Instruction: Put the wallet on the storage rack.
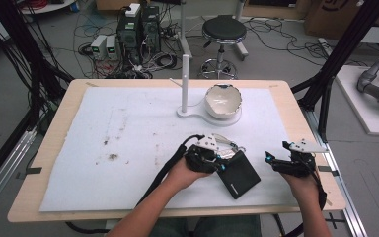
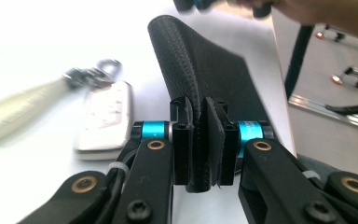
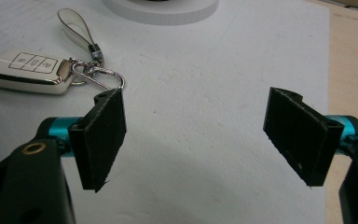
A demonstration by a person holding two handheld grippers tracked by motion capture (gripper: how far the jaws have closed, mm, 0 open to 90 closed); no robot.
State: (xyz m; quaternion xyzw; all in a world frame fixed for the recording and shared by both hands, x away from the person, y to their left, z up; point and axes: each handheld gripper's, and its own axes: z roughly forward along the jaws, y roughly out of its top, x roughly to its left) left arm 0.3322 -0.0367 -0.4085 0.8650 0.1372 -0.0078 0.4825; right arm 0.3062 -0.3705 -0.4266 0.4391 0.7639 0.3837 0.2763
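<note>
Currently left gripper (image 2: 199,140) pinches the edge of a black textured leather wallet (image 2: 205,70) on the white table mat (image 1: 128,128), wallet's far end cut off. Right gripper (image 3: 196,135) spread wide, holding nothing; silver car key fob (image 3: 25,70) with ring and strap lies beside it, blurred in left gripper view.

My left gripper (image 2: 204,140) pinches the near edge of a black leather wallet (image 2: 200,70), jaws closed on it. Just beside it on the white mat (image 2: 37,56) lies a white car key fob (image 2: 106,119), its metal clasp (image 2: 95,71) blurred.
</note>
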